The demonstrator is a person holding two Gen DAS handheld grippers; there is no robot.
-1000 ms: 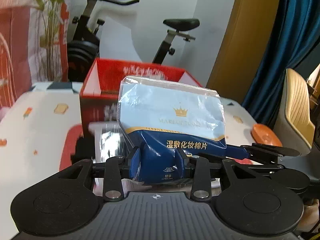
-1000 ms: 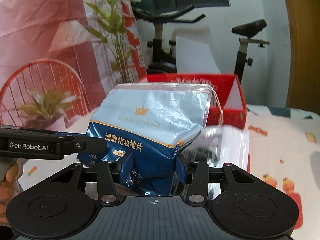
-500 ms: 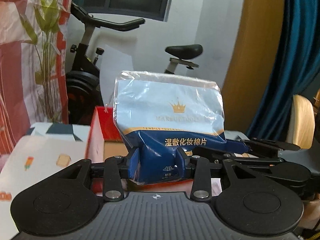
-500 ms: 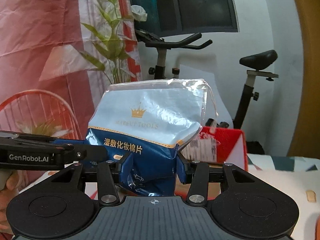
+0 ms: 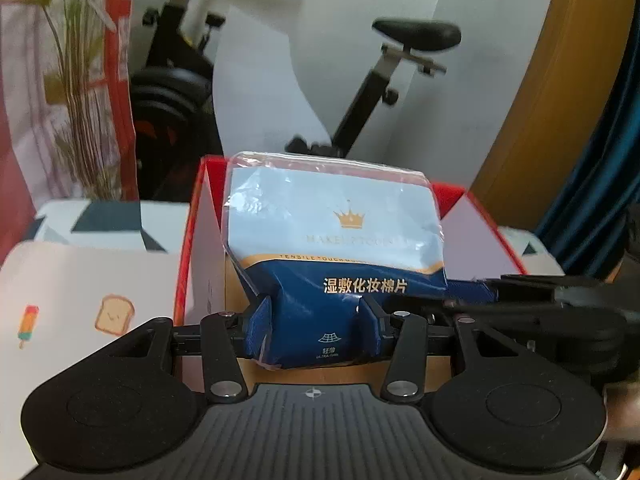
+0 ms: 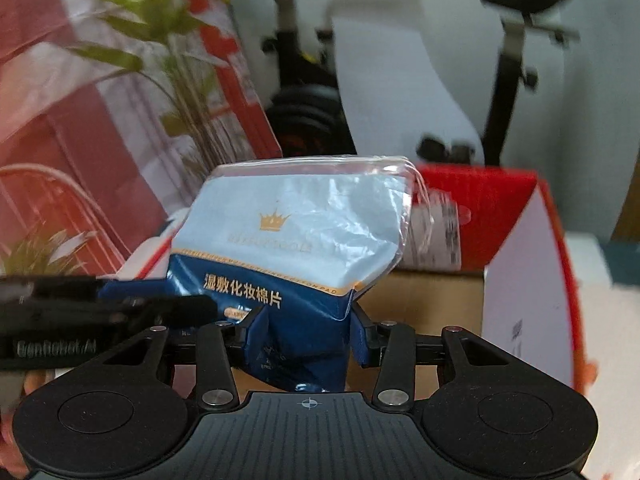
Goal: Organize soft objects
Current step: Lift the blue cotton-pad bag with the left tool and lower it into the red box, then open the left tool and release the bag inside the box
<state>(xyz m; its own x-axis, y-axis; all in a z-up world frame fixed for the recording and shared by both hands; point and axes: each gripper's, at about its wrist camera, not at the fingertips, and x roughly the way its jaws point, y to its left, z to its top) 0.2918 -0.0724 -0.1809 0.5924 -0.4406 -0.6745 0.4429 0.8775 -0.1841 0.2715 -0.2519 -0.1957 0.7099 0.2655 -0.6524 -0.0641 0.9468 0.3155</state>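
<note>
The left tongs [image 5: 314, 330] have just been opening, yet the lower corner of the cotton pad pack [image 5: 336, 256] sits between their blue pads and the pads still look pressed against the film. The right tongs [image 6: 306, 334] have just been closing a little and pinch the pack's other lower corner, so the pack stands upright, carried by both at its dark blue bottom edge. It hangs over the open red box [image 5: 192, 280], whose brown cardboard floor shows behind and below it; the box stands on a white worktop [image 5: 80, 280] printed with toast and ice lollies. An exercise bike [image 5: 400, 60] and a leafy plant [image 6: 172, 60] stand well behind.

The pack looks light and soft: a thin, glossy plastic bag that crumples where pinched, with a puffed, wrinkled upper half and a clear sealed strip along the top. The film is likely slippery, so a hold on the gathered bottom corners, where the material bunches, seems safer than on the smooth face. A squeeze should do its contents no harm.
</note>
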